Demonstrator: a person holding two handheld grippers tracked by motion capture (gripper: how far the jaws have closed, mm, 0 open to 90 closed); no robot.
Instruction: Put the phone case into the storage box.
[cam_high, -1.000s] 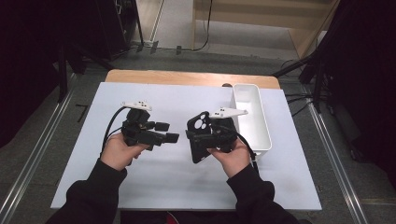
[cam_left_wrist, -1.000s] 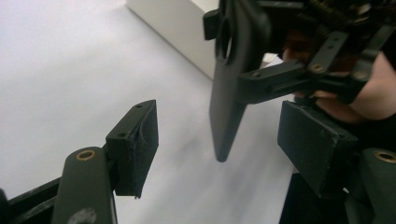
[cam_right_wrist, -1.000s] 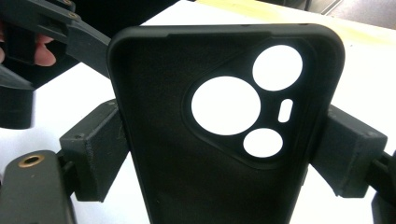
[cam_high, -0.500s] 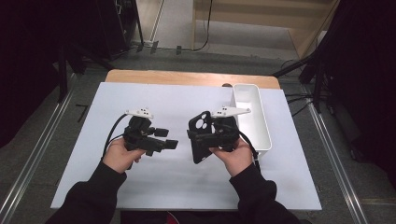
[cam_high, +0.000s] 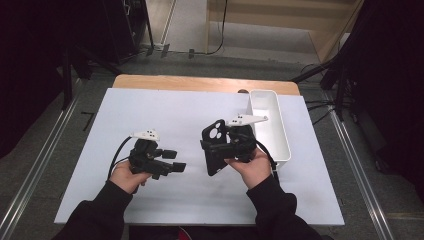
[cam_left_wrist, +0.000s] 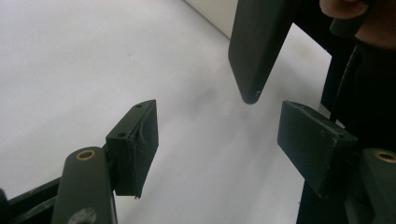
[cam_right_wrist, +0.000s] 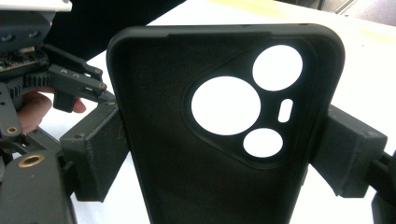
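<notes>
Now we are squeezing the black phone case (cam_right_wrist: 224, 130) in our right gripper (cam_high: 226, 147), just left of the white bin (cam_high: 270, 125). Our left gripper (cam_high: 172, 160), farther left of the bin, is holding its jaws wide apart, empty.

Even overhead light is washing the white bench (cam_high: 165, 115) bright in the high view, while the surroundings are falling into deep darkness. In the left gripper view the black phone case (cam_left_wrist: 259, 46) is casting a soft shadow and the near jaws are blurring. The right gripper view's background is glaring.
</notes>
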